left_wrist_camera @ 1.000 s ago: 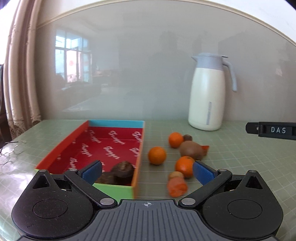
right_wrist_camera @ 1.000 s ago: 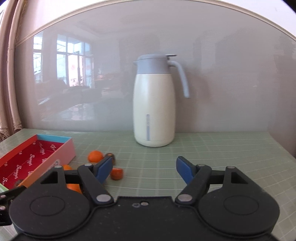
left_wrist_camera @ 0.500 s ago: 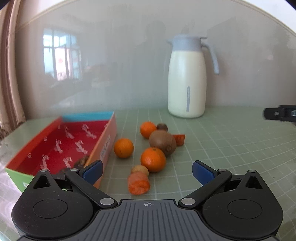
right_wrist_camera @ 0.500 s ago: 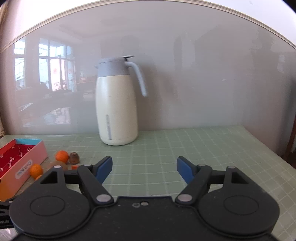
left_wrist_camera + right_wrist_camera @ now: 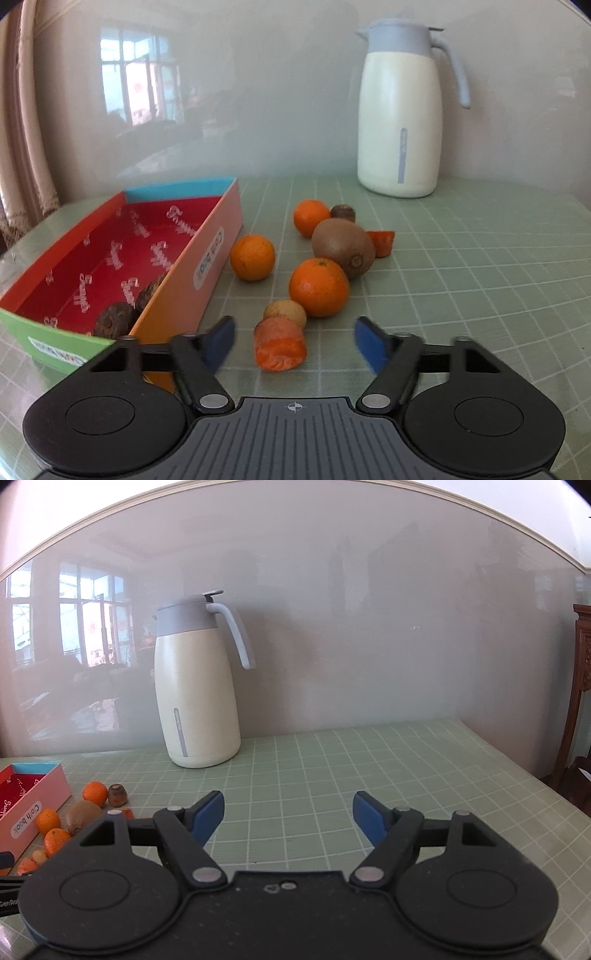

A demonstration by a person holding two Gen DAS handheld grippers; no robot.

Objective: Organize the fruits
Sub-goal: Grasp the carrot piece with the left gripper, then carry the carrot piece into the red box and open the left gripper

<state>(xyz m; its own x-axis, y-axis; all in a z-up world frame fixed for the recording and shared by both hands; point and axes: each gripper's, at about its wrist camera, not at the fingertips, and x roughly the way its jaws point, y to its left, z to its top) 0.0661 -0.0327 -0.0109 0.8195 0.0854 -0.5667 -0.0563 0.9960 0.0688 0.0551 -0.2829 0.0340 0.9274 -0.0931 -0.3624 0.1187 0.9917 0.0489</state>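
In the left wrist view a carrot chunk (image 5: 280, 344) lies between the blue pads of my left gripper (image 5: 293, 343), whose jaws are closing without touching it. Just behind it sit a small potato (image 5: 285, 312), three oranges (image 5: 319, 287) (image 5: 252, 257) (image 5: 311, 217), a kiwi (image 5: 343, 247), a second carrot piece (image 5: 381, 242) and a small brown fruit (image 5: 342, 213). The red-lined box (image 5: 218, 251) at the left holds two dark brown fruits (image 5: 115, 320). My right gripper (image 5: 288, 818) hovers open and holds nothing over the mat, with the fruit pile (image 5: 83, 814) at its far left.
A cream thermos jug with a grey lid and handle (image 5: 400, 122) (image 5: 195, 686) stands at the back by the glossy wall. The green gridded mat (image 5: 369, 775) stretches bare to the right. A wooden chair (image 5: 581, 701) stands past the table's right edge.
The left gripper moved right from the box to the loose fruit and came lower and closer, its jaws narrowing around the carrot chunk. The right gripper swung right, leaving the fruit at its left edge.
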